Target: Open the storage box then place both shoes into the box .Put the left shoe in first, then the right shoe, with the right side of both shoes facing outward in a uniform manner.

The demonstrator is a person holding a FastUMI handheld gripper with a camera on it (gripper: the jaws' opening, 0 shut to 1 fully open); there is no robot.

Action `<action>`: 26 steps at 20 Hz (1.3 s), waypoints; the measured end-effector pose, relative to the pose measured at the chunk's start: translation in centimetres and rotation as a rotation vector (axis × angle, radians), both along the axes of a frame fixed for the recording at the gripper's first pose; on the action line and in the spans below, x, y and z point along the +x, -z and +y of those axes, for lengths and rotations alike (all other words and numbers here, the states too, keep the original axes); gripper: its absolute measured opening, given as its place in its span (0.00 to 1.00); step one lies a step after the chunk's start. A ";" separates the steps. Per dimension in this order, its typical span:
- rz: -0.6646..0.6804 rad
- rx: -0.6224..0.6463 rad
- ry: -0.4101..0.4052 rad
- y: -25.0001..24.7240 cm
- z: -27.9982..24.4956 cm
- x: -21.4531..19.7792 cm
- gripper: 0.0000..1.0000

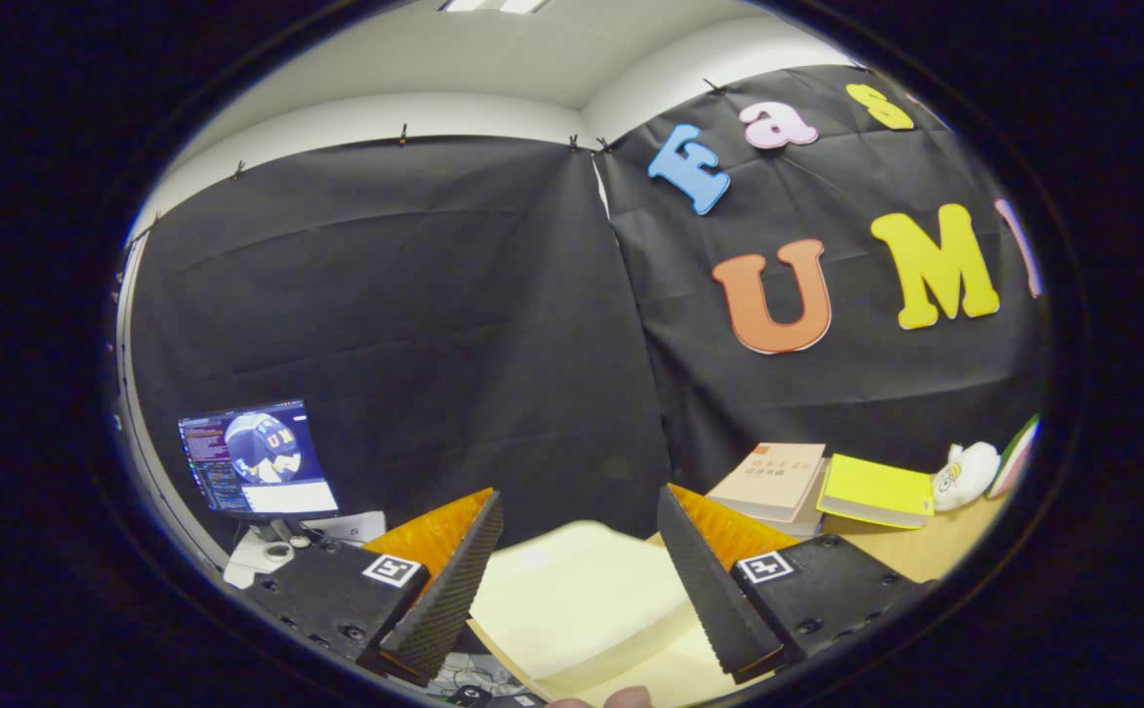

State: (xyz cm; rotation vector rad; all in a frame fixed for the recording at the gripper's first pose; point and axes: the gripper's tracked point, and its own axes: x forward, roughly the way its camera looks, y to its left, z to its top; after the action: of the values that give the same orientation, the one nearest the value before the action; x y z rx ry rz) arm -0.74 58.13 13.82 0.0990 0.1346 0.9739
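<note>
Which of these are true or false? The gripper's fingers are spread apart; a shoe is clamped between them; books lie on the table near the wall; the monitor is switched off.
1. The gripper has its fingers spread apart. True.
2. A shoe is clamped between them. False: a pale, blurred box-like surface lies between them, unheld.
3. Books lie on the table. True.
4. The monitor is off. False: its screen is lit.

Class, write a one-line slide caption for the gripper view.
Open gripper raised above a pale box, books on the table beyond.
</note>
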 end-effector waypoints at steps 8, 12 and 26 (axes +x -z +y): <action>-0.144 0.013 0.237 0.7 -8.9 2.3 1.00; -0.114 -0.025 0.345 2.8 -14.8 3.2 1.00; 0.018 -0.312 0.624 8.9 -36.2 6.8 1.00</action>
State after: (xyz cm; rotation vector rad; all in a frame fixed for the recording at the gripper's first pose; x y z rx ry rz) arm 6.03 21.95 4.94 -0.1328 0.2529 0.3225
